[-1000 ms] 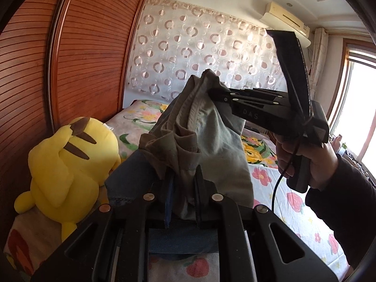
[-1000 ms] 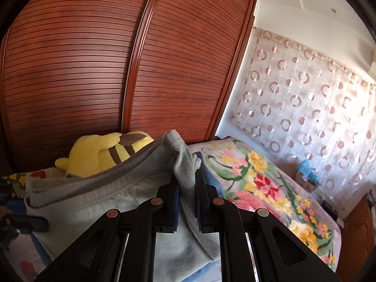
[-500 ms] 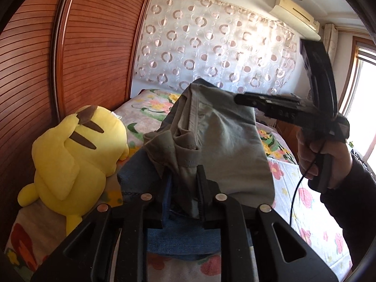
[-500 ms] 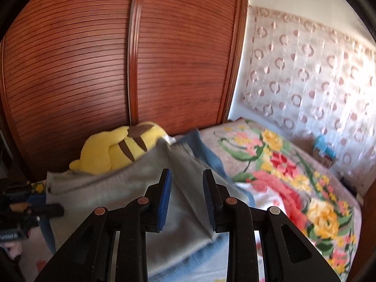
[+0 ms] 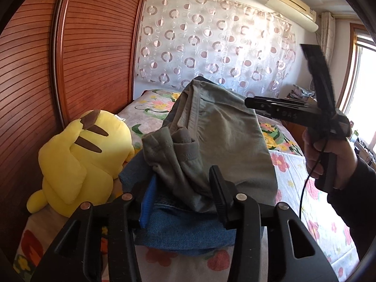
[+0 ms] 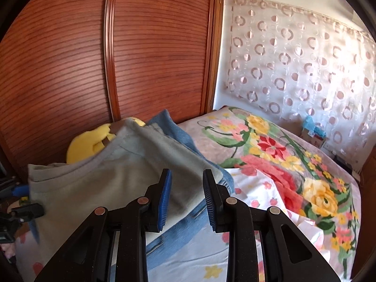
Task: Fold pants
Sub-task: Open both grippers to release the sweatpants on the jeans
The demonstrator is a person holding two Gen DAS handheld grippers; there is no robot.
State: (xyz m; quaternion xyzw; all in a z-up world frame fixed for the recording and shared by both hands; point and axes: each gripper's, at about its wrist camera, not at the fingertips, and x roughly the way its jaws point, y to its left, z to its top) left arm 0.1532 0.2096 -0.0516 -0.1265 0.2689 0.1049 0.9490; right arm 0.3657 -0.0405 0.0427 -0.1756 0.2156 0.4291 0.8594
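Grey-green pants [image 5: 223, 136] lie folded on top of blue jeans [image 5: 183, 232] on the bed. My left gripper [image 5: 182, 176] is at their near end and its jaws are opening. A bunched fold of the grey cloth sits loosely between the fingers. My right gripper [image 6: 186, 183] is open and empty, hovering just over the far edge of the pants [image 6: 105, 176]. In the left wrist view a person's hand [image 5: 329, 150] holds the right gripper [image 5: 246, 102] beside that far edge. The left gripper [image 6: 21, 199] shows at the left edge of the right wrist view.
A yellow plush toy [image 5: 77, 157] lies against the brown slatted wardrobe [image 5: 94, 58], left of the clothes. The floral bed sheet [image 6: 270, 155] stretches to the right. A circle-patterned curtain [image 5: 211, 42] hangs behind the bed, and a window is at the far right.
The right gripper let go of the raised pants corner, opened and drew back. The pants settled flat on the jeans. The left jaws spread wider around the bunched cloth.
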